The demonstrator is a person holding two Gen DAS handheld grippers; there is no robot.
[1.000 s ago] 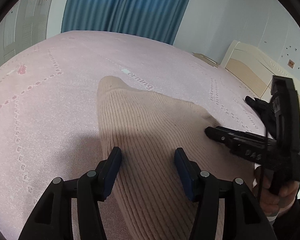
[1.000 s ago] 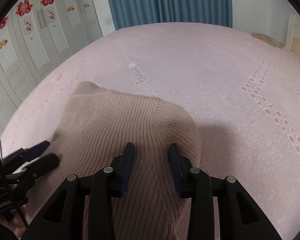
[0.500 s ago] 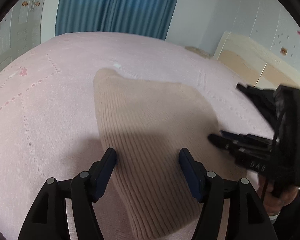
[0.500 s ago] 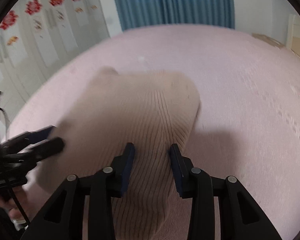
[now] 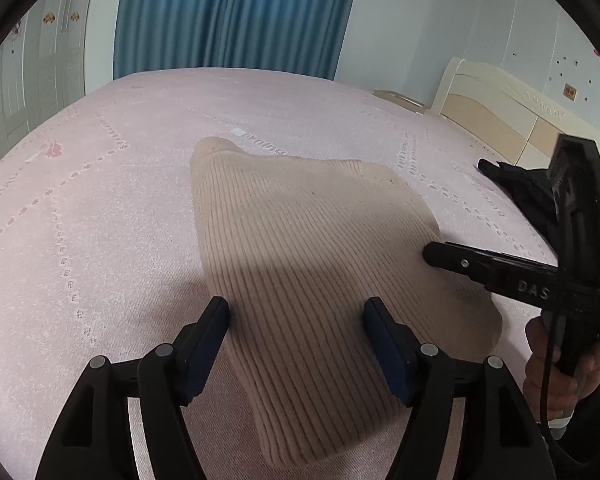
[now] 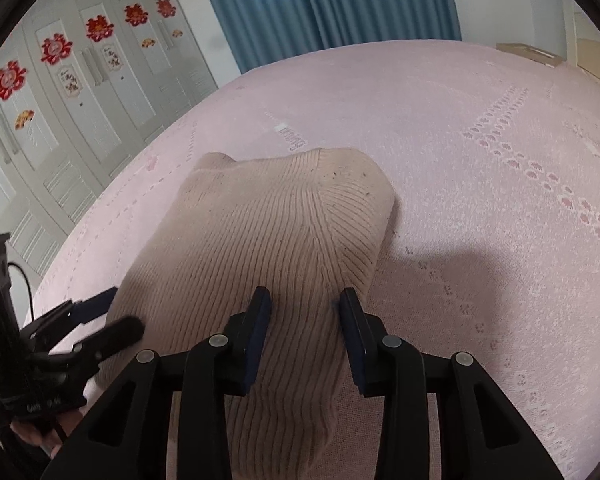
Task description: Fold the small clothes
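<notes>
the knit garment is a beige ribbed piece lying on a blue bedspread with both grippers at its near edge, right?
One thing is off: the bedspread is pink, not blue; the blue is the curtain behind the bed. The left wrist view shows it. The rest holds: the beige ribbed knit garment lies there, with the left gripper and right gripper at its near edge.

Blue curtain (image 5: 236,16) hangs behind pink bed (image 5: 100,200).

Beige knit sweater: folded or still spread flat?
Folded. The beige knit sweater lies on the pink bedspread as a compact bundle with rounded doubled edges; no sleeves stick out.
</notes>
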